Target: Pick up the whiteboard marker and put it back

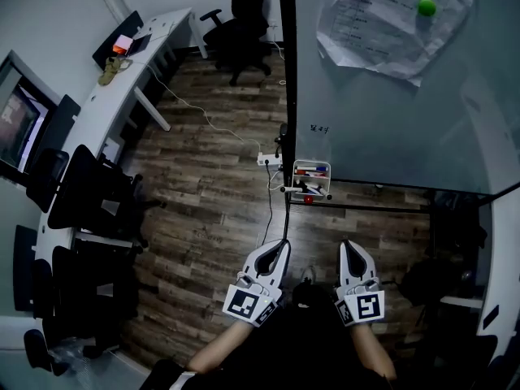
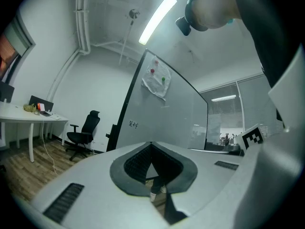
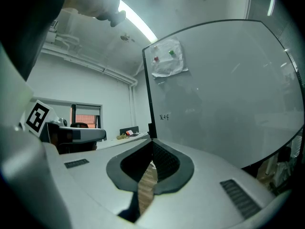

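1. In front of the whiteboard, well short of it: left gripper and right gripper, jaws pressed together, nothing between them.
2. At the whiteboard's lower left corner: tray holding the whiteboard marker, well apart from both grippers.
3. Step, as I judge: approach, no pickup yet. Next move calls for closing in and opening one gripper.

Bare floor lies open right up to the tray at the whiteboard foot, where only a cable and power strip lie just left, and chairs crowd the far left.
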Motion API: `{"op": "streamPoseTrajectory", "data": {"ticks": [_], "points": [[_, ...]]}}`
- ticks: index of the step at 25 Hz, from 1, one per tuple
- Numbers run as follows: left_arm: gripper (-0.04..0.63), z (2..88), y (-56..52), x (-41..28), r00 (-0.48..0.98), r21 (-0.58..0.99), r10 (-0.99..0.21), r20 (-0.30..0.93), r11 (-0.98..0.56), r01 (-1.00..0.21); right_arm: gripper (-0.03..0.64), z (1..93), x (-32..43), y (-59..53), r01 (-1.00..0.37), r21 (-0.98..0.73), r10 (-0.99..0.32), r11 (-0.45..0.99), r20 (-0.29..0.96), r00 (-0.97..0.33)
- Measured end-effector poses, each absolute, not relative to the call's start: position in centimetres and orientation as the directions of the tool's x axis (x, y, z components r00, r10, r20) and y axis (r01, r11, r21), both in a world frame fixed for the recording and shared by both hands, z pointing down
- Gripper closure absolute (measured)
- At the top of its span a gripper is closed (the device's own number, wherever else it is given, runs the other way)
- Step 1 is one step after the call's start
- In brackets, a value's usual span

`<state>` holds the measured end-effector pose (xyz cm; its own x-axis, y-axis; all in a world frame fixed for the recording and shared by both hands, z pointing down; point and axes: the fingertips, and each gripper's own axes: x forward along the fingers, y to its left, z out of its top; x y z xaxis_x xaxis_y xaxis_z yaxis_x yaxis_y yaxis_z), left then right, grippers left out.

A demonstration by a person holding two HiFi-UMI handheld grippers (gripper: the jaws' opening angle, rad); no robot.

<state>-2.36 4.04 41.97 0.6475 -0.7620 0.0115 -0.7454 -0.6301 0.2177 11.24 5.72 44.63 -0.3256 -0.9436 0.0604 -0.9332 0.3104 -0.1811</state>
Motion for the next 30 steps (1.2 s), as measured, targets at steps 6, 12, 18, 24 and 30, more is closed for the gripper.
{"op": "streamPoseTrajectory", "data": {"ticks": [6, 12, 18, 24, 30], "points": [[0.588, 41.8, 2.2, -0.2, 0.635, 0.221, -0.772, 0.015, -0.617, -0.755, 0.603, 45.0, 12.6, 3.6, -0.923, -0.188, -0.933, 0.337, 0.068, -0.354], [0.588, 41.7, 1.0, 0.6, 0.609, 0.212, -0.793, 0.019, -0.592, -0.778, 0.603, 44.6, 13.1, 2.0, -0.91, -0.2, -0.924, 0.364, 0.044, -0.379], [0.588, 42.1, 0.1, 1.3, 0.589, 0.213, -0.807, 0.029, -0.571, -0.793, 0.603, 45.4, 13.7, 1.0, -0.895, -0.195, -0.906, 0.401, 0.061, -0.419], [0.588, 42.2, -0.6, 1.0, 0.579, 0.208, -0.815, 0.038, -0.56, -0.802, 0.603, 46.0, 13.6, -0.1, -0.896, -0.196, -0.905, 0.397, 0.081, -0.419], [0.588, 43.2, -2.6, 1.3, 0.596, 0.218, -0.802, 0.041, -0.575, -0.788, 0.603, 45.7, 13.2, -2.1, -0.902, -0.195, -0.911, 0.386, 0.072, -0.406]]}}
